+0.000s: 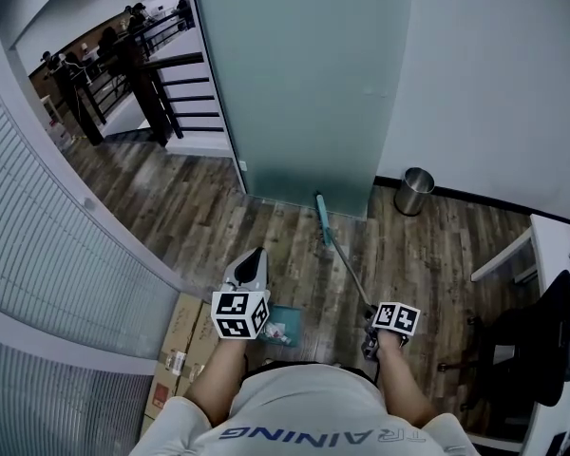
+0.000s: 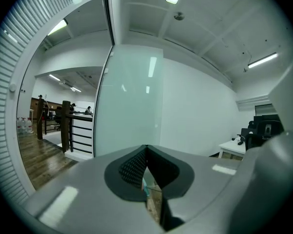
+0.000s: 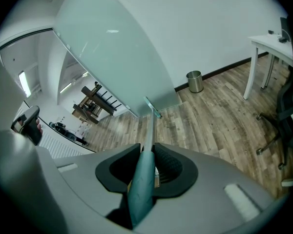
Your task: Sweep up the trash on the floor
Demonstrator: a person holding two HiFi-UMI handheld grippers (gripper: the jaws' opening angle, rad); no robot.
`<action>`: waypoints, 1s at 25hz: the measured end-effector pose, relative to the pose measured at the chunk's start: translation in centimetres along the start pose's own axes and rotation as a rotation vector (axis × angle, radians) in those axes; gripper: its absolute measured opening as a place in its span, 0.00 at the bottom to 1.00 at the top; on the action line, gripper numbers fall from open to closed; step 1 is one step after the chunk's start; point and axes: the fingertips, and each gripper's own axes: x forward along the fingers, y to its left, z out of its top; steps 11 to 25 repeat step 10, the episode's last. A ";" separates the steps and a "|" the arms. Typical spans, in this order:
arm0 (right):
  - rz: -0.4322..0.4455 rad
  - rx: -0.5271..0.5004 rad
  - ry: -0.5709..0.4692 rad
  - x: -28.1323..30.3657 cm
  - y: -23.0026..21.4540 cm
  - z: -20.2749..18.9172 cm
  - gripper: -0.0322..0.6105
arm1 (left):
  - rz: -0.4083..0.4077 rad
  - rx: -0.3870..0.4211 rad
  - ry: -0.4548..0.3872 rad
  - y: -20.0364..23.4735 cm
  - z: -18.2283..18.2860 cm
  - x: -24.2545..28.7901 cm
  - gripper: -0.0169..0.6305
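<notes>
We hold the broom [image 1: 346, 262] in our right gripper [image 3: 146, 148]. Its jaws are shut tight on the teal end of the long stick, which runs out between them and slopes down. The broom's head [image 1: 320, 218] is down on the wooden floor [image 1: 427, 255] ahead of us, just in front of the big frosted glass wall [image 1: 294, 84].

Our left gripper [image 2: 145, 150] is up in the air and points almost level at that glass wall. Its jaws are shut, with the tips touching each other.

A teal dustpan [image 1: 289, 317] shows low down between our two arms, close to our body. Small white and red bits of trash [image 1: 277, 332] sit on it. We cannot tell if the dustpan lies on the floor or hangs above it.

A shiny round bin [image 1: 414, 191] stands by the white wall, to the right of the glass. Brown boxes [image 1: 176, 345] lie on our left. A black chair [image 1: 546, 345] and a white desk [image 1: 556, 245] are on our right.
</notes>
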 end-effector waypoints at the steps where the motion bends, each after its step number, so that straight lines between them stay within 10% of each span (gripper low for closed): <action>1: 0.003 -0.002 0.001 0.1 -0.4 0.2 0.22 | 0.005 -0.002 0.002 -0.2 -0.2 0.1 0.03; 25: 0.015 -0.032 0.013 0.0 -3.1 1.8 0.22 | 0.038 0.003 -0.008 -3.4 -0.8 0.8 0.03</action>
